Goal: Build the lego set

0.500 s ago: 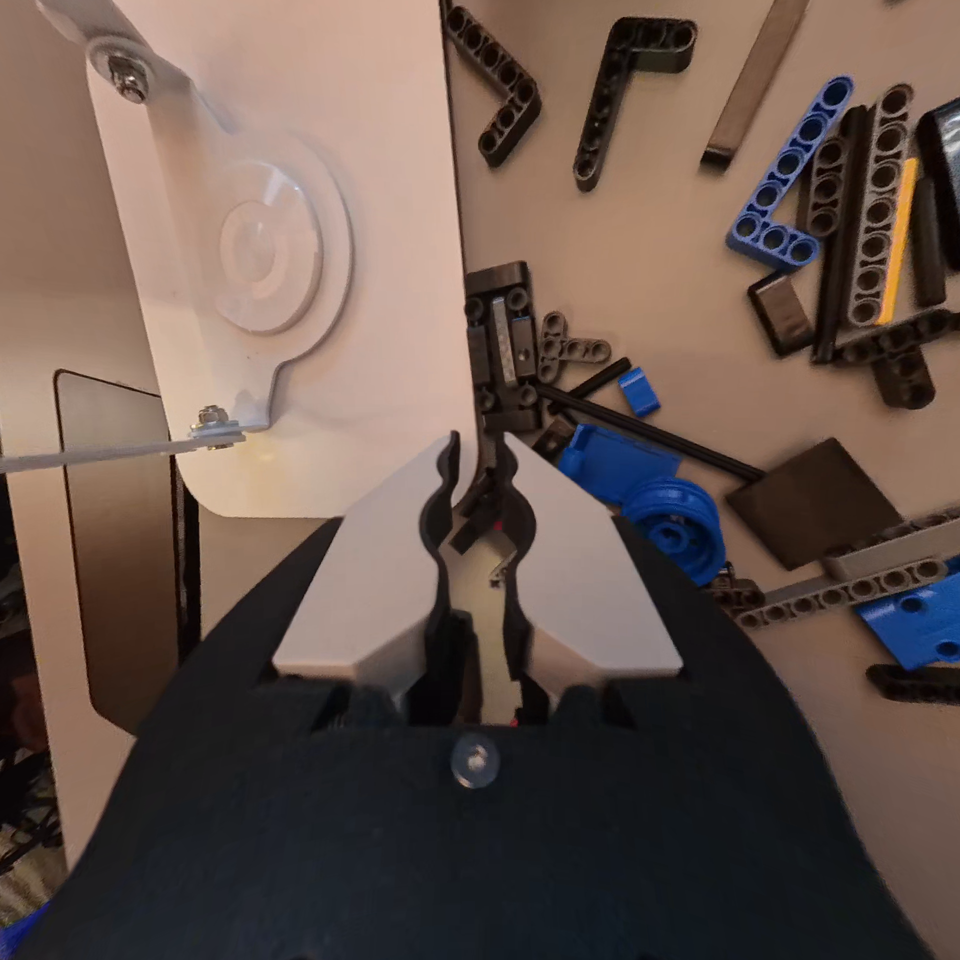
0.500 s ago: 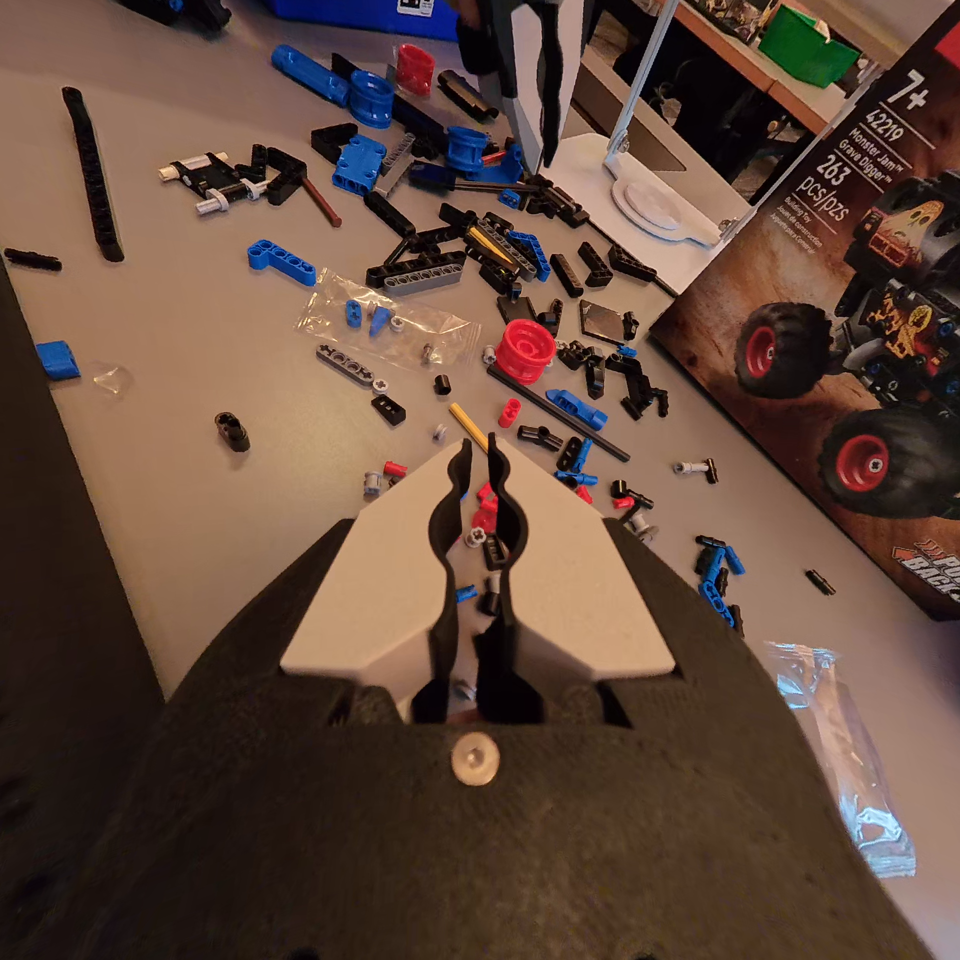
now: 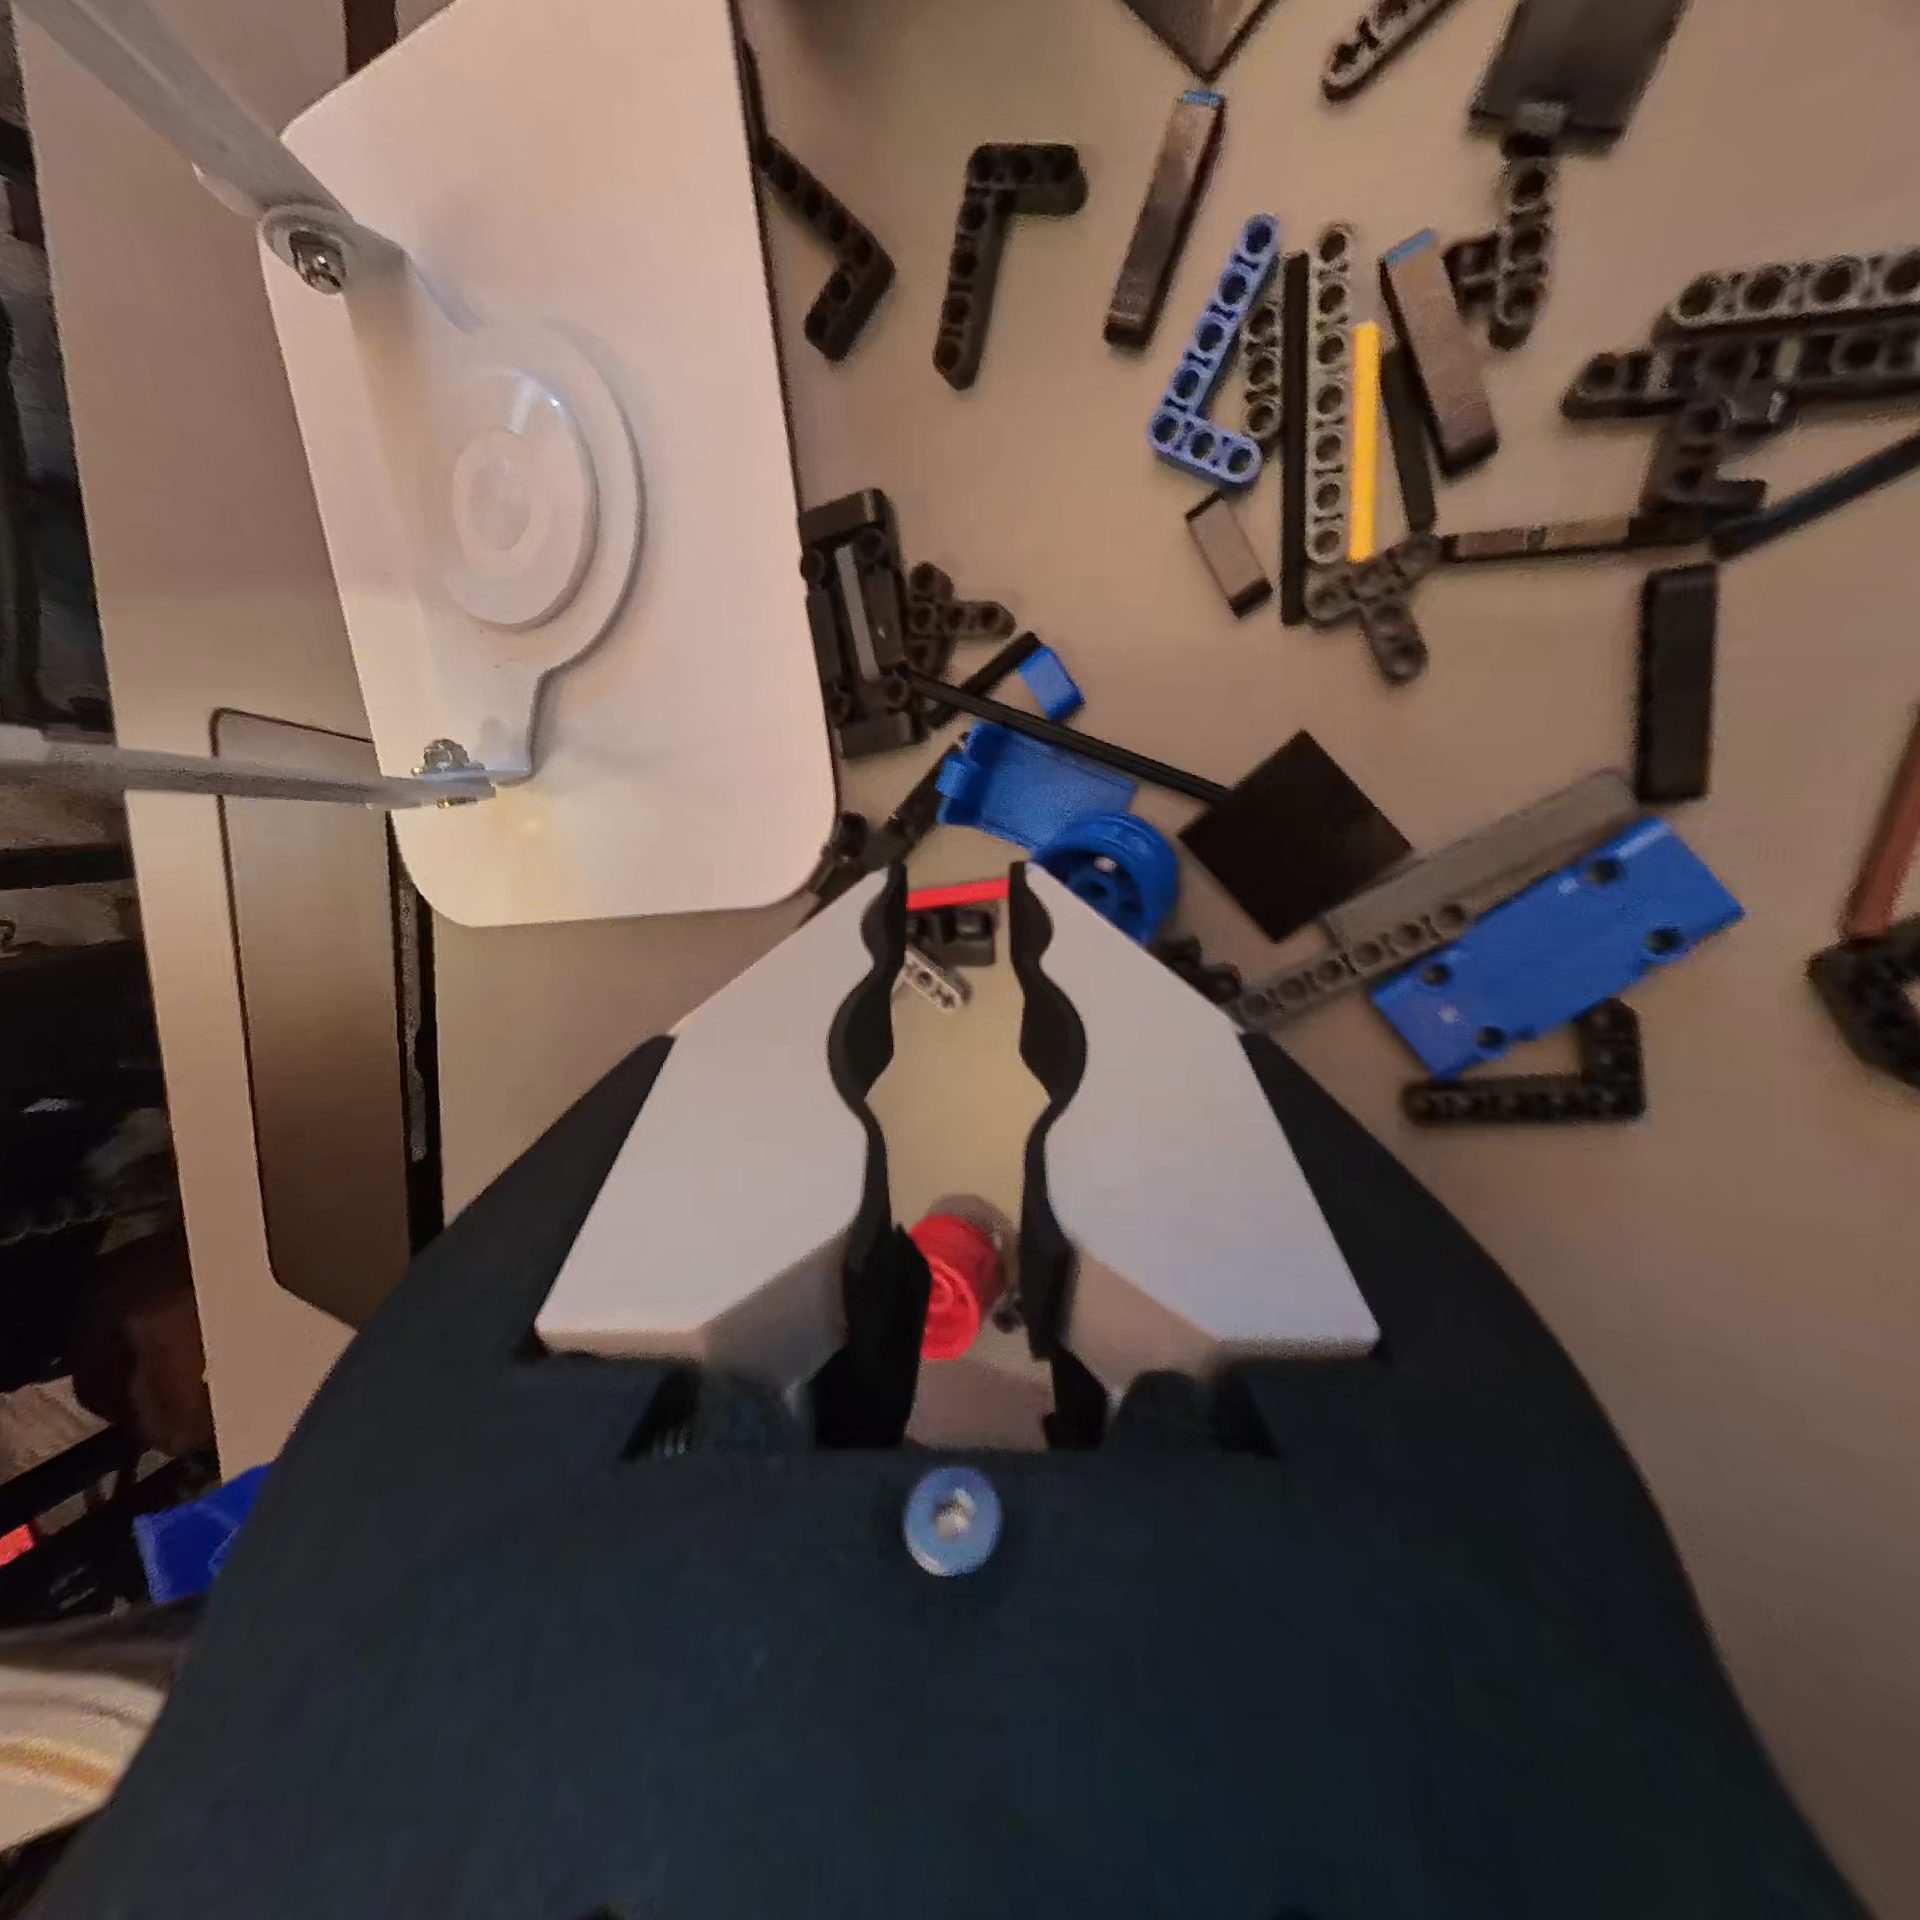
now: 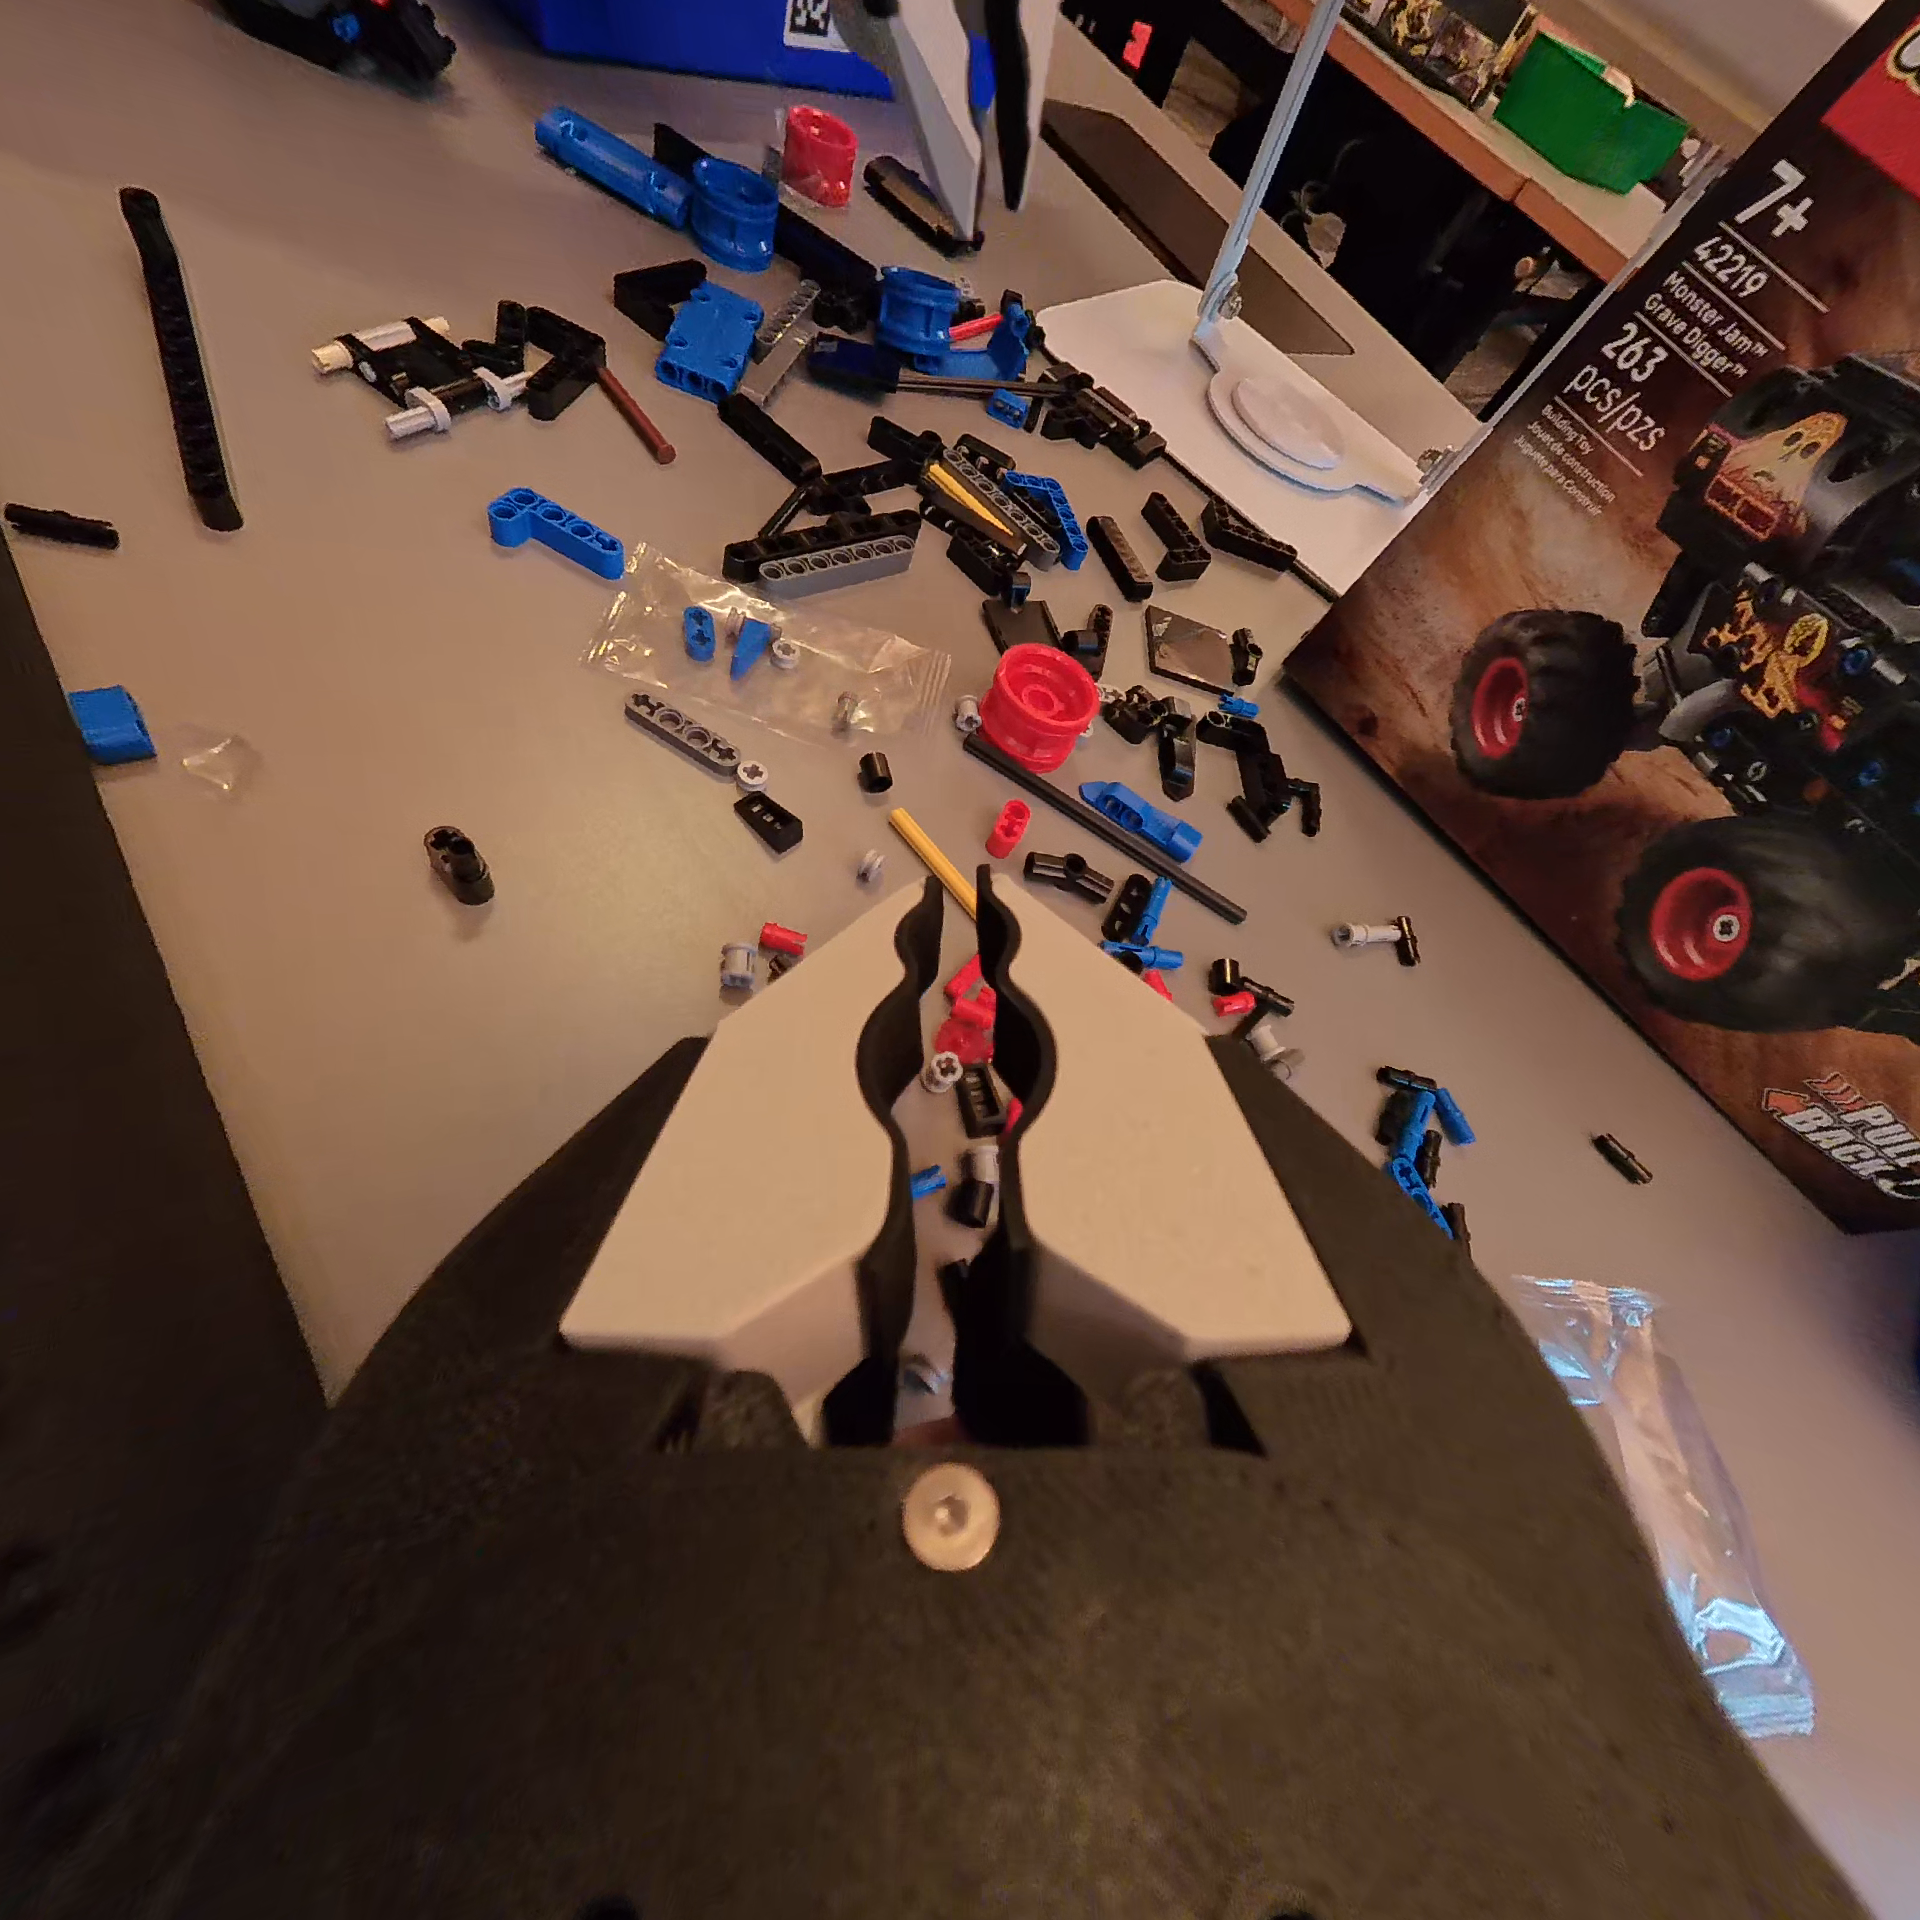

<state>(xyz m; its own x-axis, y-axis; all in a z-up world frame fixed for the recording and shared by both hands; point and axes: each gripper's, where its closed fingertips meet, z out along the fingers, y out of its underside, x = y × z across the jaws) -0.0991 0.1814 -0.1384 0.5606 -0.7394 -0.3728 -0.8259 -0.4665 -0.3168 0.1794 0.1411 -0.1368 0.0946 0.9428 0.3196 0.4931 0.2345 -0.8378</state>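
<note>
Your left gripper [image 3: 956, 883] has its jaws apart, nothing between them, above a red axle [image 3: 956, 894] beside the white stand base [image 3: 561, 457]. Your right gripper [image 4: 961, 894] is almost closed and empty. The lego pieces [image 4: 831, 540] lie loose and unbuilt across the grey table [image 4: 416, 987]: black beams, blue panels, a red wheel hub [image 4: 1039, 707].

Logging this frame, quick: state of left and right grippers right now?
Left gripper: open, nothing between its fingers; table and loose parts show through the gap.
Right gripper: nearly closed, narrow gap, holding nothing; it hovers above small loose pieces.
</note>
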